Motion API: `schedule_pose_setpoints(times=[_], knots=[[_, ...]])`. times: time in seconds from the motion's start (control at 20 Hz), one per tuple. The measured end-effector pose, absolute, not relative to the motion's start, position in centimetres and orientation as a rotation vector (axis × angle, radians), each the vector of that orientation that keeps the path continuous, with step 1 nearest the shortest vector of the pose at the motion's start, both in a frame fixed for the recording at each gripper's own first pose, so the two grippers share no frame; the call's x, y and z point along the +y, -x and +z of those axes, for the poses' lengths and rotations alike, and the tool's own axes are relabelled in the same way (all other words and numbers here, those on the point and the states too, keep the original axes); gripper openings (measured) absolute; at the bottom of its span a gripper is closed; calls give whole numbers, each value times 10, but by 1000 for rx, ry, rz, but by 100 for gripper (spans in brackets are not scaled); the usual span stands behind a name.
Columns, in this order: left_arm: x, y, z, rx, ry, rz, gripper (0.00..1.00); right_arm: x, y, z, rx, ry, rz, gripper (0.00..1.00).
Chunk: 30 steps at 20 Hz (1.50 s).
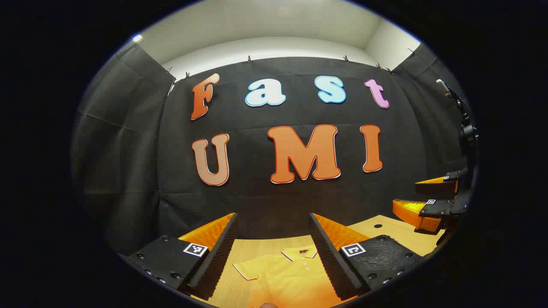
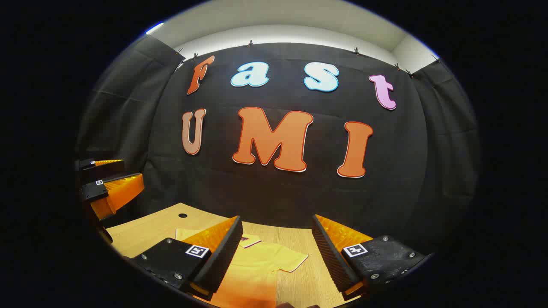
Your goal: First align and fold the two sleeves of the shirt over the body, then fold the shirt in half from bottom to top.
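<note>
Yellow cloth lies below both tools: the left gripper (image 1: 274, 252) hangs with its two fingers spread wide, holding nothing, above one shirt (image 1: 291, 278) laid flat on the wooden table (image 1: 385, 229). The right gripper (image 2: 276, 252) is likewise parted and empty over it. One collar and two short sleeves show, spread out unfolded.

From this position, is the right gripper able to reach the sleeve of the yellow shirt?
Probably yes. The right gripper is open above the table, and the sleeve of the yellow shirt lies flat between its fingers with nothing over it.
</note>
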<state>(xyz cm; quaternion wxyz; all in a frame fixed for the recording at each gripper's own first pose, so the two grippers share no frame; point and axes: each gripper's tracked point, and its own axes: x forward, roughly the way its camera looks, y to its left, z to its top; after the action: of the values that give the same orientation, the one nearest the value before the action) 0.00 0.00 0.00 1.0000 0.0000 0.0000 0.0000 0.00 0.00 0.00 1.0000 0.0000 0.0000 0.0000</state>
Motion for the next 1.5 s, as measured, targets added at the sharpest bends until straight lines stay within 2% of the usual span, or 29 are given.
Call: schedule_pose_setpoints(times=[0.7, 0.95, 1.25, 1.5], knots=[[2, 0, 0, -28, 31, 4, 98, 32, 14, -9, 65, -24, -44, 98], [11, -1, 7, -58, 10, 41, 98, 14, -19, -21, 82, -18, -51, 98], [22, -6, 11, -73, -44, 96, 98, -10, -73, -71, 198, -3, -49, 98], [39, -2, 2, -29, -71, 181, 100, -34, -120, -141, 416, -25, -57, 98]])
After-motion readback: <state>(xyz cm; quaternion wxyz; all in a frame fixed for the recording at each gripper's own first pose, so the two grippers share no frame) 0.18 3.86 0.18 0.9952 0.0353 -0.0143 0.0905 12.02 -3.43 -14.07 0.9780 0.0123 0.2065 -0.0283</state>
